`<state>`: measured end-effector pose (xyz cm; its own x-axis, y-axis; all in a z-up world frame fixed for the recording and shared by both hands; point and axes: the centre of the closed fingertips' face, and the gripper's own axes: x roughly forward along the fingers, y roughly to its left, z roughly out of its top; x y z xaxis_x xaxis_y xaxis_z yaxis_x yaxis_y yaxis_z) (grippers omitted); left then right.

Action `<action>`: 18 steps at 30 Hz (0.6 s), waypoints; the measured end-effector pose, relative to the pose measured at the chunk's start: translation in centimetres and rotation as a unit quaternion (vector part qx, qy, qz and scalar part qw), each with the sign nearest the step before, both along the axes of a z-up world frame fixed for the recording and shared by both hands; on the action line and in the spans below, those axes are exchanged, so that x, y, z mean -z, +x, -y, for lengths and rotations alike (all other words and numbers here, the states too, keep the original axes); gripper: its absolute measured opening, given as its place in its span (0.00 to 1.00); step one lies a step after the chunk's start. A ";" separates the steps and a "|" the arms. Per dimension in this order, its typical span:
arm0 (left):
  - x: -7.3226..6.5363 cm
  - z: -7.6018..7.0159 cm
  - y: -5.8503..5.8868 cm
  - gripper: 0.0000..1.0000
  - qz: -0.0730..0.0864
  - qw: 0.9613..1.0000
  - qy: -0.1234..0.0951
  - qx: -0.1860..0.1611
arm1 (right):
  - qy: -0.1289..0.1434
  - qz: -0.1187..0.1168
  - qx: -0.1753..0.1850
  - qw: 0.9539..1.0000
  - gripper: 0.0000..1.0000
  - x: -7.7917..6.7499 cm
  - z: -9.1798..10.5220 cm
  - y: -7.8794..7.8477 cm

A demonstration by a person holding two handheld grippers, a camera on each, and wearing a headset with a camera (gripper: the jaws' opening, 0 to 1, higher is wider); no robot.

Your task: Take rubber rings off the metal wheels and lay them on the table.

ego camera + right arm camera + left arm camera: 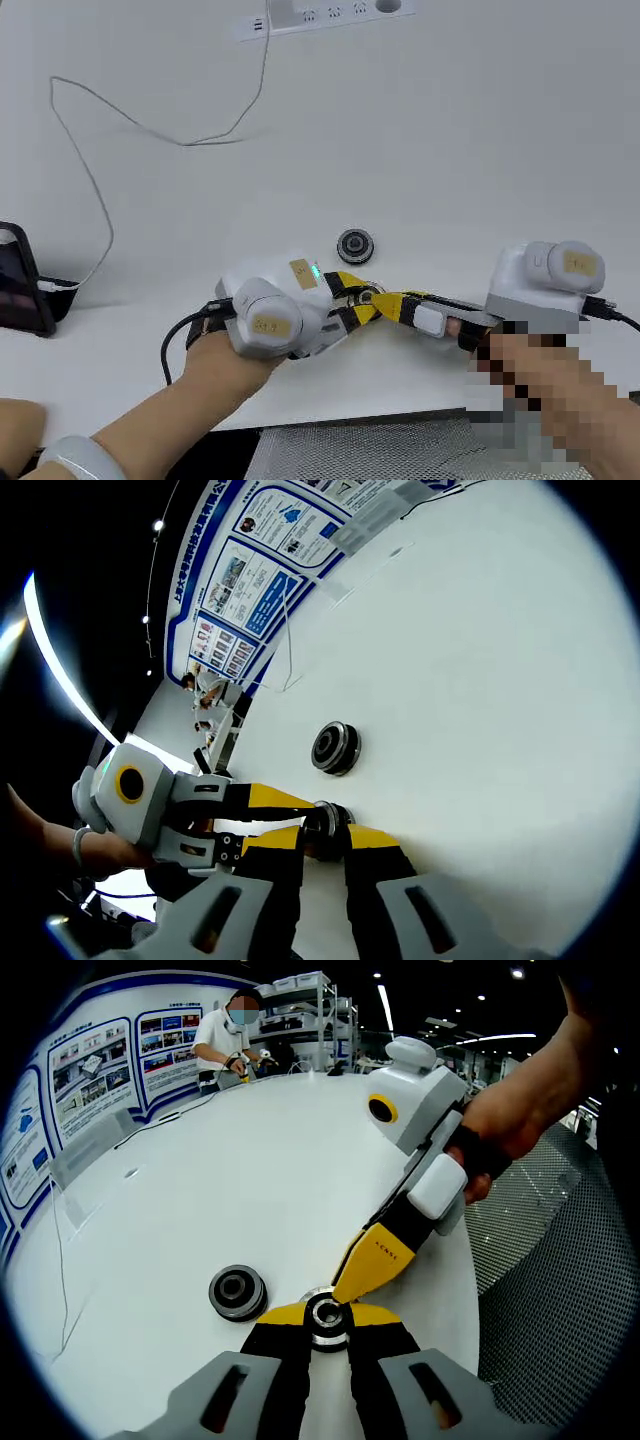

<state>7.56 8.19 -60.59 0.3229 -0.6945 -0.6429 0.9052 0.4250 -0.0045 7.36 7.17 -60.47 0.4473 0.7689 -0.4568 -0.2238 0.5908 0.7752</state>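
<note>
A small metal wheel with a black rubber ring (367,296) is held just above the white table (450,150), between both grippers. My left gripper (357,299) comes in from the left, its yellow jaws shut on the wheel (328,1315). My right gripper (378,301) reaches in from the right and is closed on the same wheel (328,820); I cannot tell whether it pinches the ring or the metal. A second wheel (355,245) with its black ring on lies flat on the table a little beyond them, also seen as the second wheel (238,1292) and the second wheel (335,747).
A white power strip (330,12) lies at the far edge, with a thin white cable (100,200) looping down the left side. A dark device (20,285) stands at the left edge. The table's front edge (350,412) is close below the grippers, with metal mesh (360,450) under it.
</note>
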 end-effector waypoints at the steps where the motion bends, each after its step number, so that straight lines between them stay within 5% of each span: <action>1: 0.0 0.0 0.0 0.13 0.000 1.000 0.000 -0.001 | 0.000 -0.001 0.000 1.000 0.17 0.0 0.0 0.0; 10: 0.0 0.0 0.1 0.13 -0.001 1.000 -0.002 -0.001 | -0.024 0.024 -0.012 0.999 0.05 0.2 0.8 0.3; 18: 0.0 0.0 0.1 0.13 -0.002 1.000 -0.004 -0.003 | -0.023 0.018 -0.023 0.999 0.07 0.5 0.3 0.2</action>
<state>7.68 8.21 -60.61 0.3252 -0.6974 -0.6386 0.9021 0.4313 -0.0116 7.60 6.91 -60.96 0.4289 0.7677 -0.4762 -0.2797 0.6141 0.7380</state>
